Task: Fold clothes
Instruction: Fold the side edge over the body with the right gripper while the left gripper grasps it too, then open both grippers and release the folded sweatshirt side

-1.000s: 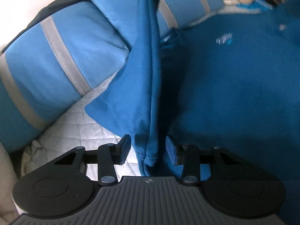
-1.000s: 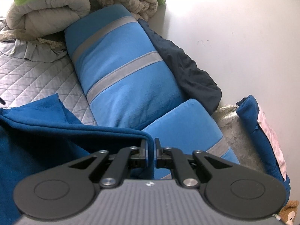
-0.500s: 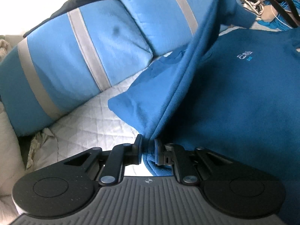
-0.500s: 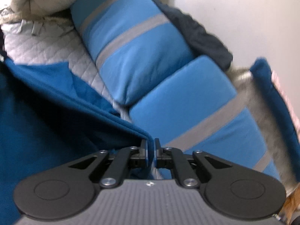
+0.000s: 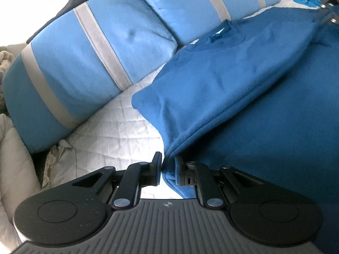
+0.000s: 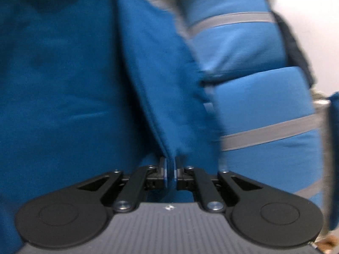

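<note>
white quilt (image 5: 110,135) only leftward

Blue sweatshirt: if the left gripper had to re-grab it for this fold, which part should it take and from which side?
Take the hemmed corner of the folded-over flap of the blue sweatshirt, where the left gripper pinches it now. Come in from the quilt side, low and along the bed: there the edge lies free over the quilt, thin enough for the jaws.

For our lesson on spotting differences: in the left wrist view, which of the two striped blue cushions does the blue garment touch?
The farther cushion, at upper right: the blue garment overlaps its lower edge. The nearer cushion sits apart, white quilt between.
</note>
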The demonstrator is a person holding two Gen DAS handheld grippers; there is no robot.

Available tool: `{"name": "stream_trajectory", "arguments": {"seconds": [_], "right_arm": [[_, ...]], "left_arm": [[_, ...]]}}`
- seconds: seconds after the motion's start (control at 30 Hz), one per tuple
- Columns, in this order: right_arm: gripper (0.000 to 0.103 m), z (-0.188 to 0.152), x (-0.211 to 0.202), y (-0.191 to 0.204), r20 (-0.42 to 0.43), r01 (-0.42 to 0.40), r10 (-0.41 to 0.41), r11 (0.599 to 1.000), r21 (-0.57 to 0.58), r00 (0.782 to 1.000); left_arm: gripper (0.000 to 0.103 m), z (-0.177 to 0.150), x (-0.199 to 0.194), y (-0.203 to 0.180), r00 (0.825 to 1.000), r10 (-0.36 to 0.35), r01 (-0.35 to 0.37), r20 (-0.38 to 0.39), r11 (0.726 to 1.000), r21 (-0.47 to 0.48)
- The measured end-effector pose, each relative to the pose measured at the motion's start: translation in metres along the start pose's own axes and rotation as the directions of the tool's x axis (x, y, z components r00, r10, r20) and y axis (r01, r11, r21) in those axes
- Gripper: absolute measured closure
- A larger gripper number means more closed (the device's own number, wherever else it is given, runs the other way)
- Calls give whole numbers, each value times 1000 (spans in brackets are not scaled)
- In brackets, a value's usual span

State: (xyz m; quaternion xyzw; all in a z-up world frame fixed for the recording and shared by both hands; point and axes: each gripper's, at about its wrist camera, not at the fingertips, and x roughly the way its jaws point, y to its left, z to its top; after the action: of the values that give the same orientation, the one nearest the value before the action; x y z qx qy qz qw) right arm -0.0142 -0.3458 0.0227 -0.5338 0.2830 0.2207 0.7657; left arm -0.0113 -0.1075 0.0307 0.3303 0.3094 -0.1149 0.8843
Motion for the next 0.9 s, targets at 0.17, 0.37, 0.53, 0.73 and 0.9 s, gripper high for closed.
{"name": "stream_trajectory", "arguments": {"seconds": [0.17, 0.37, 0.53, 0.73, 0.9], "right_arm": [[98, 5, -10, -5, -9, -202, 203, 976, 87, 979], [73, 8, -8, -3, -10, -315, 321, 936, 158, 947], [32, -7, -11, -35, 84, -327, 317, 896, 301, 945], [26, -52, -8, -89, 135, -366, 348, 779, 510, 928], [29, -90, 15, -103, 159, -402, 410, 621, 673, 898]], "left_arm": [[90, 1, 3, -1, 1000, 19, -19, -9, 1000, 0], [89, -2, 2, 1, 1000, 21, -21, -15, 1000, -14], [88, -4, 1, 1, 1000, 16, -17, -13, 1000, -22], [88, -5, 1, 2, 1000, 10, -10, -16, 999, -30], [88, -4, 1, 2, 1000, 10, -10, -21, 999, -35]]}}
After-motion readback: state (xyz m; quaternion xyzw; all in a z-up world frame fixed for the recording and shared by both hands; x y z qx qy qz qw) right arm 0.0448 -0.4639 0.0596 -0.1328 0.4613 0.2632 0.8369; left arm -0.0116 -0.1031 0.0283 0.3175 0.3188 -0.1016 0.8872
